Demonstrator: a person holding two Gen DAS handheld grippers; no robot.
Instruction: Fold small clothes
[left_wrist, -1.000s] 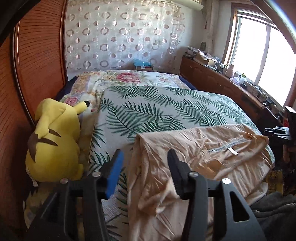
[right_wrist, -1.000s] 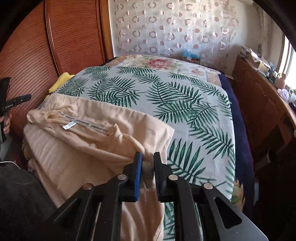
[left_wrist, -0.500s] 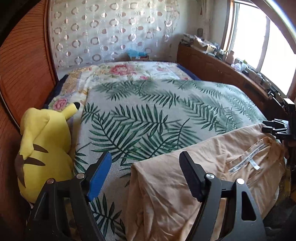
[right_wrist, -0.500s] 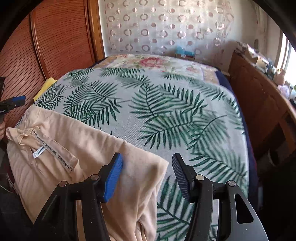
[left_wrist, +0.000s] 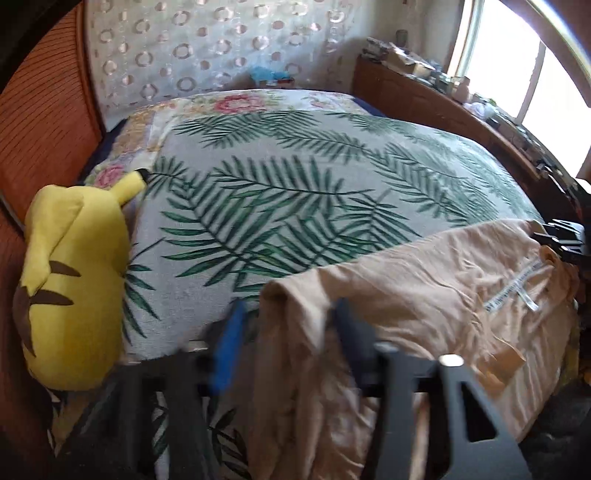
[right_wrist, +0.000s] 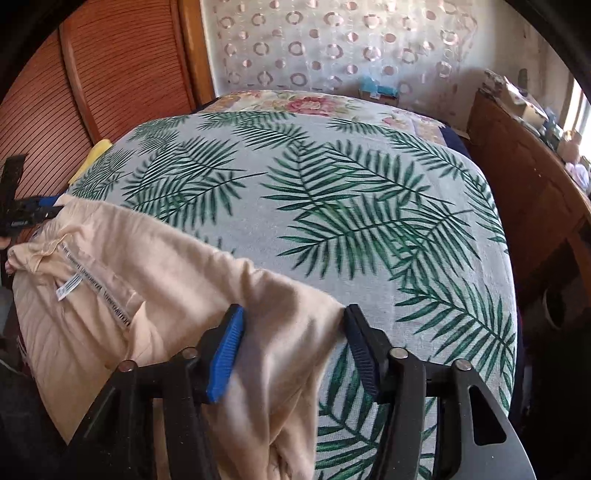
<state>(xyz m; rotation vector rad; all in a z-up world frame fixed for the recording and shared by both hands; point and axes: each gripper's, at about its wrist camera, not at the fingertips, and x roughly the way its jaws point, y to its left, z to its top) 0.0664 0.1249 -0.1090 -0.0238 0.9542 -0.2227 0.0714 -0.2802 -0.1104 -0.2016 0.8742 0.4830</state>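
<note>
Two grippers work the near edge of a bed whose palm-leaf bedspread (right_wrist: 332, 206) covers most of it, with a floral quilt (right_wrist: 295, 103) beyond at the head end. Draped over that near edge lies a peach-coloured garment (right_wrist: 177, 280), wrinkled, its white printed label (right_wrist: 68, 286) facing up near one end. In the right wrist view the right gripper (right_wrist: 293, 347) straddles one corner of the garment; its jaws are closing, with the fabric between the blue pad and the black pad, but a clear gap still shows on both sides, so the pads do not yet press. In the left wrist view the left gripper (left_wrist: 284, 347) is blurred as its jaws close around the opposite corner of the garment (left_wrist: 406, 295), cloth bunched between the fingers; the blue pad stands apart from the fold, and whether the dark one touches it I cannot tell. A yellow Pikachu plush (left_wrist: 74, 280) sits at the bed's left side, against a reddish louvred wardrobe door (left_wrist: 40, 122). A sheer curtain with ring patterns (right_wrist: 332, 44) hangs behind the bed, and a cluttered wooden sideboard (left_wrist: 424, 99) runs along under a bright window (left_wrist: 524, 66)
</note>
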